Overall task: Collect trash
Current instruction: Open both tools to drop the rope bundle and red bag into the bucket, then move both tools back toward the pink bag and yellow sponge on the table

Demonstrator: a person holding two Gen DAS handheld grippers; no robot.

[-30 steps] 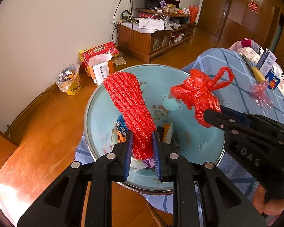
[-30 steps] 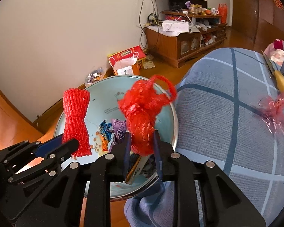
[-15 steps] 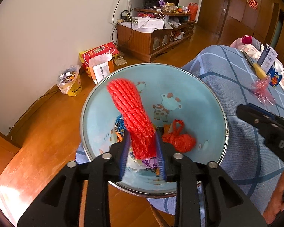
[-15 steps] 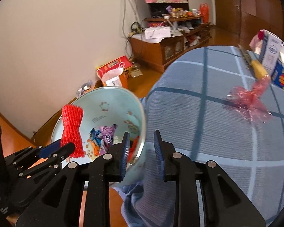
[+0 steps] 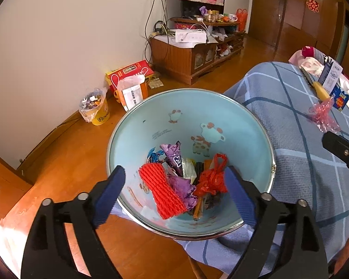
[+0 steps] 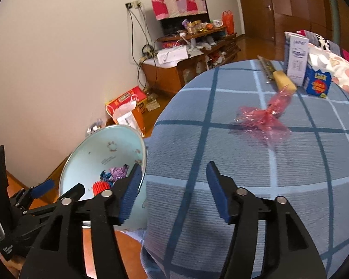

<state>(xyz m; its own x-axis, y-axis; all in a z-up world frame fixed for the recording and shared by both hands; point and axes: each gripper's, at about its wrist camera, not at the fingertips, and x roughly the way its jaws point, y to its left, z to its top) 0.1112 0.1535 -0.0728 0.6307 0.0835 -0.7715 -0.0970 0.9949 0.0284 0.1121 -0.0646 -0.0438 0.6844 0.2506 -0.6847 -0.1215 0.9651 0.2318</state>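
The left gripper [image 5: 174, 183], jaws just opened and empty, hangs over the basin [image 5: 137, 125] holding the red foam net [image 5: 162, 190]. The right gripper [image 6: 172, 186], also just spread, faces the pink wrapper [image 6: 262, 118] at 1 o'clock on the desk [image 6: 221, 209]; that flimsy film may slip from its pads.

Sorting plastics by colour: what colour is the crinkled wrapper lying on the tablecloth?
Translucent pink wrapper, clearest in the right wrist view.

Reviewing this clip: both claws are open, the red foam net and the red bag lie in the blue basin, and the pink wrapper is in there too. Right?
Not quite. The pink wrapper lies on the checked cloth, as the right wrist view shows. The red foam net and red bag are in the blue basin; both claws are open.
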